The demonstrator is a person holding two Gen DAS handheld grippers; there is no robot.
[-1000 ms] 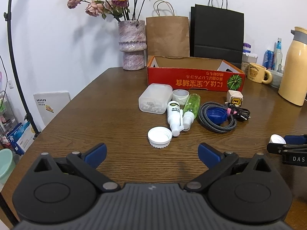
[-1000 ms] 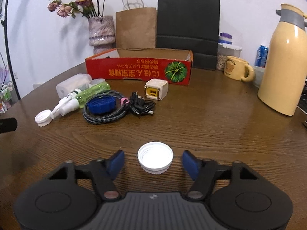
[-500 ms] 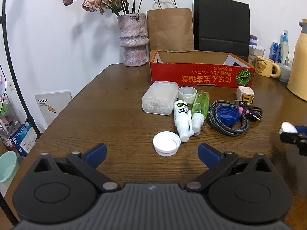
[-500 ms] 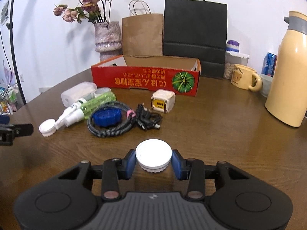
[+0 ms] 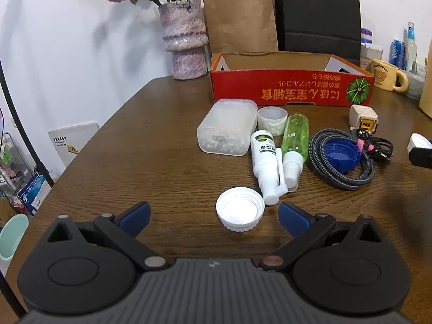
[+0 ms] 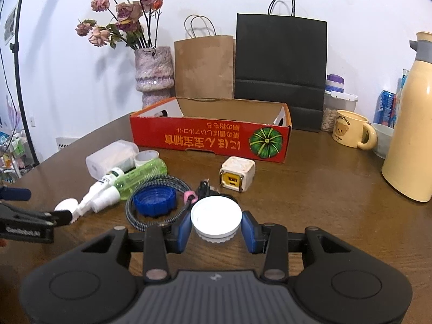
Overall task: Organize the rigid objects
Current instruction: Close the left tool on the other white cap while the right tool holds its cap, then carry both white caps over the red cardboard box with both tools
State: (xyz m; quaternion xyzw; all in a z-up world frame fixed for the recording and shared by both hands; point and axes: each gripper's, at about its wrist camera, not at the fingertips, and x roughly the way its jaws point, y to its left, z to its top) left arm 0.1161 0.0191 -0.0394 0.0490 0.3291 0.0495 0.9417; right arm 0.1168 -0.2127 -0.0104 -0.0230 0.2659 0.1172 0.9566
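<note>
Two white caps to sort — my right gripper point(image 6: 216, 229) clamps one white cap point(image 6: 216, 222) above the table, my left gripper point(image 5: 213, 214) gapes around the other white cap point(image 5: 239, 209) — so I'd carry level toward the red cardboard box point(image 6: 210, 137).

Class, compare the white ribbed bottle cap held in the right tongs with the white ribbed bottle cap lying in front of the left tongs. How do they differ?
The white ribbed cap in the right tongs is clamped and lifted, closed top up. The white ribbed cap on the wooden table lies free between the open left tongs, hollow side up. Both are round, white and ribbed.
</note>
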